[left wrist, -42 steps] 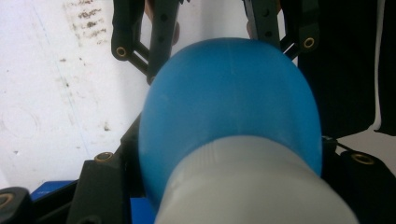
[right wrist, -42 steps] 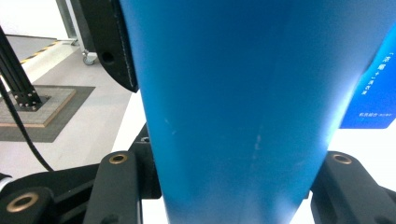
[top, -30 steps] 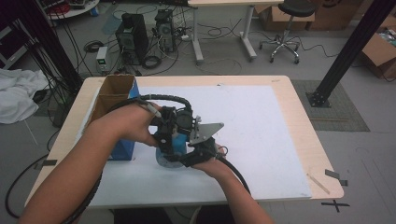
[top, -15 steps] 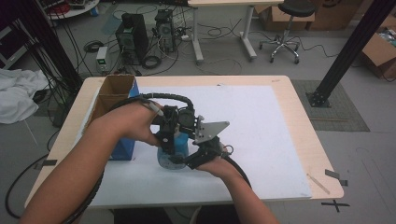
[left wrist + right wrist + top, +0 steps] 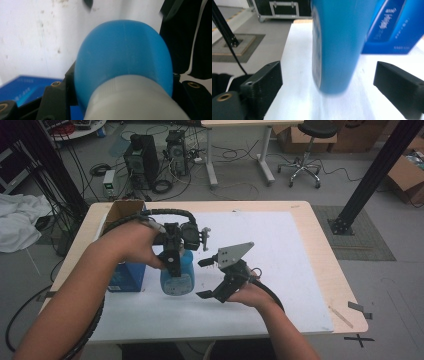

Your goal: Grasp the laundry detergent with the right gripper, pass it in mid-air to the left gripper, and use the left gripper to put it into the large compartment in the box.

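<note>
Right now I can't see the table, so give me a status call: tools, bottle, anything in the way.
Left tool shut on blue bottle, near its neck. Right tool open beside the bottle, jaws apart. Blue box close on the bottle's left.

The wooden table [image 5: 320,235] is being covered by a white sheet [image 5: 280,250]. A blue box [image 5: 125,276] is being kept on the sheet near the table's left edge, with an open cardboard box [image 5: 122,210] just behind it. On the floor beyond, two computer towers [image 5: 141,160], a wheeled stool [image 5: 305,150] and a white cloth [image 5: 17,222] are being left.
</note>
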